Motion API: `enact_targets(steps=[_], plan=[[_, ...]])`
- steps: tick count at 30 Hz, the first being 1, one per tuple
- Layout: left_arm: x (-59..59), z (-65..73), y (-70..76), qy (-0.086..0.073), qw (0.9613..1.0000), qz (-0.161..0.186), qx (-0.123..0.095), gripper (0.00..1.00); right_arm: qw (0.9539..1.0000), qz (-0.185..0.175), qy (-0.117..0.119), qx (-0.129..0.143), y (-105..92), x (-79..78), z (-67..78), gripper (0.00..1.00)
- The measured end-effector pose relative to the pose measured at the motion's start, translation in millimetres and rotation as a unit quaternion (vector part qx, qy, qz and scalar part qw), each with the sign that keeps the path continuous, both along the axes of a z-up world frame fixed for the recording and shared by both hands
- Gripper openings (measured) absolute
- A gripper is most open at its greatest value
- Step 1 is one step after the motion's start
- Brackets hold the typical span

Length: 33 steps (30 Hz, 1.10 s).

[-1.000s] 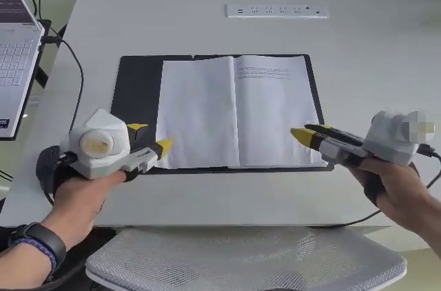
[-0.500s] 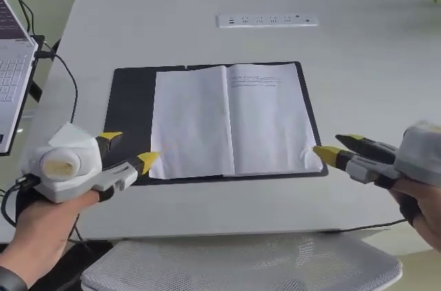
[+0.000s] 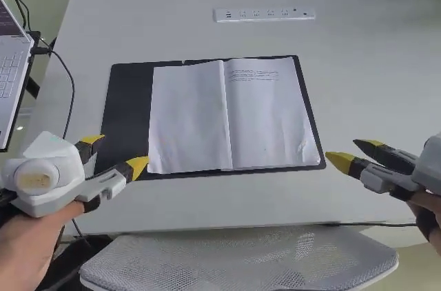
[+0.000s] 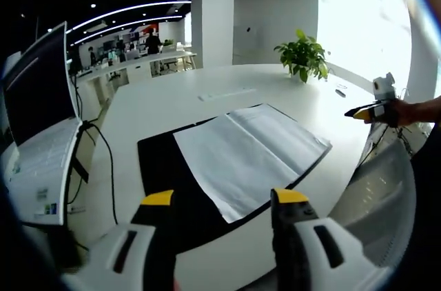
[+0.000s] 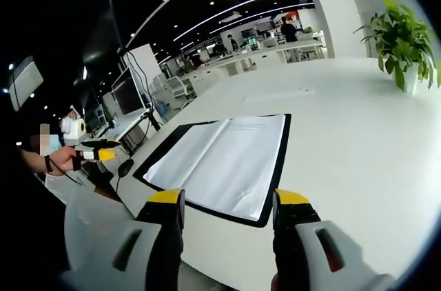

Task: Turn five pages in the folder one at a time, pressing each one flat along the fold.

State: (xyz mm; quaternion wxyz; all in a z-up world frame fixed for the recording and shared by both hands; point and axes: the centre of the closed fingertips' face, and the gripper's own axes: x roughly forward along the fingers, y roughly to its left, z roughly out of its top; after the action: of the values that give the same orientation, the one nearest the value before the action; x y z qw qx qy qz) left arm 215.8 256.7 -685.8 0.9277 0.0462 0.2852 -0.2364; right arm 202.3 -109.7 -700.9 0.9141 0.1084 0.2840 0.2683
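- The open black folder (image 3: pixel 127 118) lies flat on the white table (image 3: pixel 172 1), white pages (image 3: pixel 227 115) showing
- The yellow-tipped left gripper (image 3: pixel 116 153) hovers off the folder's near left corner, jaws spread, empty
- The yellow-tipped right gripper (image 3: pixel 353 152) hovers off the folder's near right corner, jaws apart, empty

At the lower left of the head view, the left gripper (image 3: pixel 116 152) is being shown as a rounded white housing with pale grey jaws capped in yellow. At the lower right, the right gripper (image 3: pixel 355 152) is being shown with grey and black jaws, likewise yellow-tipped. A dark strap is being worn on the right hand (image 3: pixel 432 205).
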Motion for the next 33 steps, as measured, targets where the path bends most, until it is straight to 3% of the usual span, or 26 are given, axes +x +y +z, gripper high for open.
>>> enact_targets(steps=[9, 18, 26, 33], plan=[[-7.8, -5.8, 1.5, 0.013, 0.9999, -0.002, 0.004, 0.55, 0.9999, -0.009, 0.004, 0.001, -2.4, -6.1, -2.6, 0.50], [-2.3, -1.6, -8.3, 0.015, 0.9997, -0.015, 0.007, 0.57, 0.9999, -0.006, 0.007, -0.007, -3.4, -8.3, -4.4, 0.53], [18.9, 11.1, -53.5, 0.002, 0.9974, -0.071, 0.006, 0.57, 0.9999, -0.006, 0.008, -0.011, -8.0, -7.7, -3.3, 0.56], [36.5, 15.6, -104.7, -0.004, 0.9911, -0.133, 0.007, 0.56, 0.9999, -0.013, 0.009, -0.007, -12.4, -8.5, -2.7, 0.57]])
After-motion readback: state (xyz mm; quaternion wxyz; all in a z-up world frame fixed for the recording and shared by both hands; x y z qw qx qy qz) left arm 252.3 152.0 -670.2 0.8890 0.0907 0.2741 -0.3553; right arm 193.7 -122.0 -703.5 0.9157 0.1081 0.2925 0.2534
